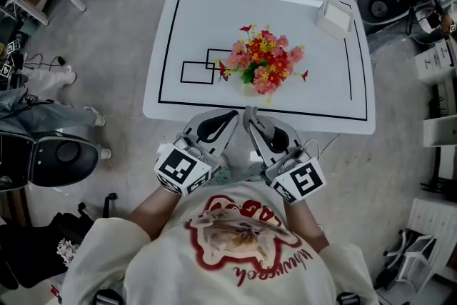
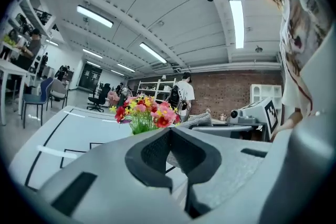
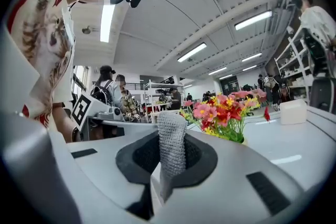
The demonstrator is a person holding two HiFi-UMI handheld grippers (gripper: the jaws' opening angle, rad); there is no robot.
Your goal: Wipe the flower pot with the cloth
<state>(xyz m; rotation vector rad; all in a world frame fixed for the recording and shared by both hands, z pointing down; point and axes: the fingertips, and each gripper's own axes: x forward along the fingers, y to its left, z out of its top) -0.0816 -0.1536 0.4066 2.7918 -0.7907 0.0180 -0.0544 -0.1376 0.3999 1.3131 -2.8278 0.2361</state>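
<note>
The flower pot [image 1: 250, 88], pale and filled with red, pink and yellow flowers [image 1: 263, 65], stands in the middle of the white table [image 1: 187, 25]. Both grippers are held side by side at the table's near edge, close to the person's chest, and point level at the flowers [image 2: 143, 110] [image 3: 224, 112]. My right gripper [image 1: 250, 113] [image 3: 169, 128] is shut on a grey knitted cloth [image 3: 172, 148], which stands up as a strip between its jaws. My left gripper [image 1: 235, 113] [image 2: 170, 132] is shut with nothing in it. From the left gripper view the cloth [image 2: 202, 120] shows beside the right gripper.
A white box [image 1: 334, 16] [image 3: 293, 111] sits at the table's far right corner. Black outlines [image 1: 198, 72] are drawn on the tabletop left of the pot. A black office chair [image 1: 385, 0] stands far right, a black stool [image 1: 64, 157] and a person's legs [image 1: 43, 114] at the left.
</note>
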